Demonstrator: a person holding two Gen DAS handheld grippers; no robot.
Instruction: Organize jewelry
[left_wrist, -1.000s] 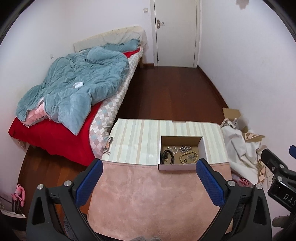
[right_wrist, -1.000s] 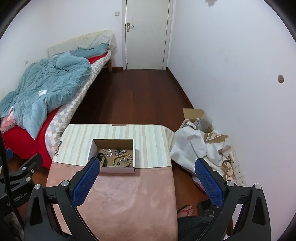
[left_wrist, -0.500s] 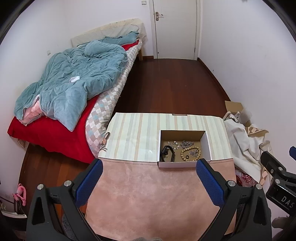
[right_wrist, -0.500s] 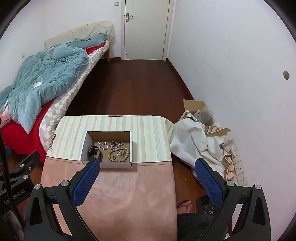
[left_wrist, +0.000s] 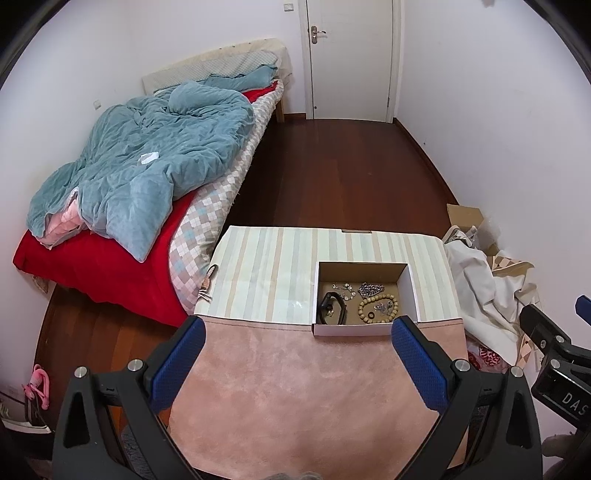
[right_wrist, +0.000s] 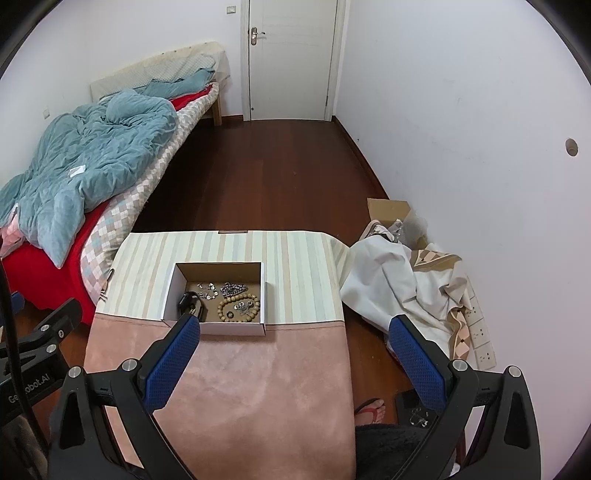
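Hovered above the tabletop (left_wrist: 303, 387) with left hand-held gripper (left_wrist: 297, 332) and right hand-held gripper (right_wrist: 295, 330) both spread wide and empty, short of the cardboard box (left_wrist: 413, 291) holding a beaded bracelet (left_wrist: 378, 308).

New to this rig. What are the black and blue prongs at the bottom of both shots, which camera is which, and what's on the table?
No robot arm here: a person carries a handheld two-finger gripper in each hand, each with a fisheye camera looking forward along its fingers. The blue-padded prongs are those fingers. The left wrist view shows the left gripper; the right wrist view shows the right gripper. Both are open and hold nothing, hanging above the table's near end. Each view also catches the other gripper at its edge.

The table has a pink cloth nearest and a striped cloth beyond. An open cardboard box sits where they meet. Inside it lie a wooden bead bracelet, a black band and silvery chains. Bed, door and laundry are background.
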